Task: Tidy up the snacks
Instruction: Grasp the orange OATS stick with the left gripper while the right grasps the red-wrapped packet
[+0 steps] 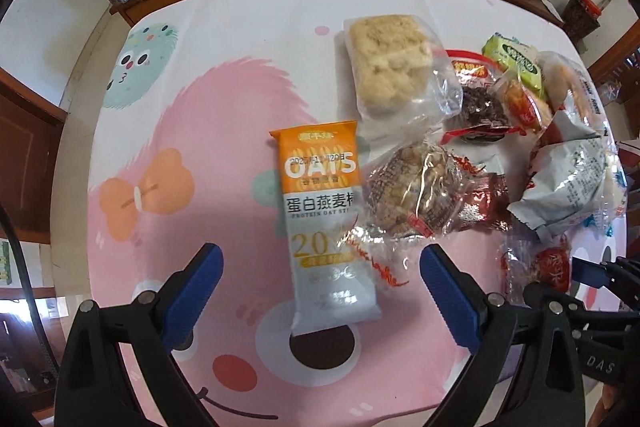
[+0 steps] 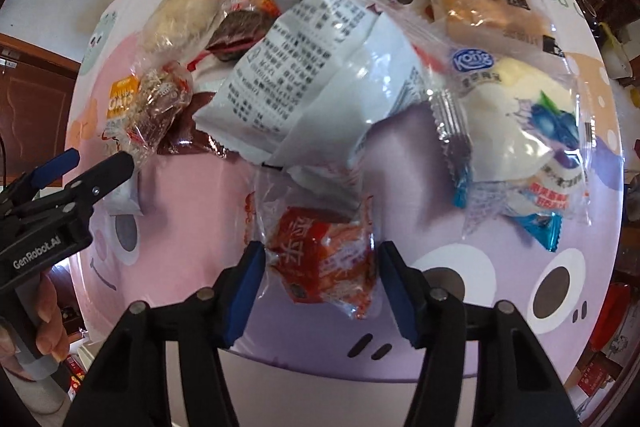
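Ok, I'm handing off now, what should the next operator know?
Left gripper: open, empty, straddling the oat bar lying flat on the table.
Right gripper: open around the red snack, not clamped.
The other packets sit in a loose pile behind the red snack, overlapping.
Done: nothing visibly sorted.
Left: grab, group and lay out every snack.

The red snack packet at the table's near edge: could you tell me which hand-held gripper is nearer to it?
Right. The right hand-held gripper brackets the red snack packet between open fingers; the left hand-held gripper straddles the oat bar.
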Tool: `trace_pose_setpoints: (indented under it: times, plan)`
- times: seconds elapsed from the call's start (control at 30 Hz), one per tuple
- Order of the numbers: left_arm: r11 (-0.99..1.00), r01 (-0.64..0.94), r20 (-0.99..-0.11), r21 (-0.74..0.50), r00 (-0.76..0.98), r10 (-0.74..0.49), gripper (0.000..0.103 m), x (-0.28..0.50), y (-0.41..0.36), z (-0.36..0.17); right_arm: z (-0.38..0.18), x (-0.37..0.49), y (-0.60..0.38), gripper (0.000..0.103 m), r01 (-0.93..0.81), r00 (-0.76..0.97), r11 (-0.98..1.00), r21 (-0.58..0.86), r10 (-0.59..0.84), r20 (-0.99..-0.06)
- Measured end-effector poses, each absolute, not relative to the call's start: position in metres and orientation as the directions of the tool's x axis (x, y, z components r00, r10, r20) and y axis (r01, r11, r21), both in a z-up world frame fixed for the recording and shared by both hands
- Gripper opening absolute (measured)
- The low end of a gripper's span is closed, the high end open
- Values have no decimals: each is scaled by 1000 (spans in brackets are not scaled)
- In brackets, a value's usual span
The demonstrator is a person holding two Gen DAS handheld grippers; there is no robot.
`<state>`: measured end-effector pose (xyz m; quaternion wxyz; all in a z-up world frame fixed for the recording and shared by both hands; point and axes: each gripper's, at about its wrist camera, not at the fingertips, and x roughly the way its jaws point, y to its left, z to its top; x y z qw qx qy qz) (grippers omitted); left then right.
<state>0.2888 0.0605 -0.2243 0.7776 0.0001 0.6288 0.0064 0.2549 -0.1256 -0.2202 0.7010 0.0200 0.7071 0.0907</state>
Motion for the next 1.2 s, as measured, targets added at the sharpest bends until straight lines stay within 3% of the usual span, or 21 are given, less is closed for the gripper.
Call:
trace_pose_setpoints:
  times: [0.5, 0.67, 1.0, 1.1, 1.13, 1.17, 1.2]
  plan:
    - [998, 36, -987, -57, 146, -61, 99, 274, 84, -231, -225, 252, -110, 58, -143, -57, 978, 150, 143, -988]
    - [999, 33, -990, 6, 144, 1, 98, 266, 95, -238, -227, 252, -101, 57, -152, -42, 979, 139, 134, -990]
    - [998, -60, -991, -27, 135, -19, 87, 288, 115, -252, -225, 250, -109, 55, -147, -26, 978, 148, 145, -989]
    - [998, -62, -987, -28, 160, -17, 69, 295, 111, -245, -221, 251, -114, 55, -139, -24, 977, 161, 159, -987]
    - [998, -58, -985, -26, 169, -16, 51, 296, 105, -240, -220, 251, -116, 54, -135, -22, 977, 166, 165, -986]
    - [998, -52, -984, -25, 175, -16, 40, 296, 100, -237, -219, 252, -118, 54, -128, -19, 976, 175, 174, -985]
    - [999, -50, -985, -22, 172, -13, 39, 296, 98, -235, -218, 251, -121, 53, -124, -16, 976, 180, 180, -984]
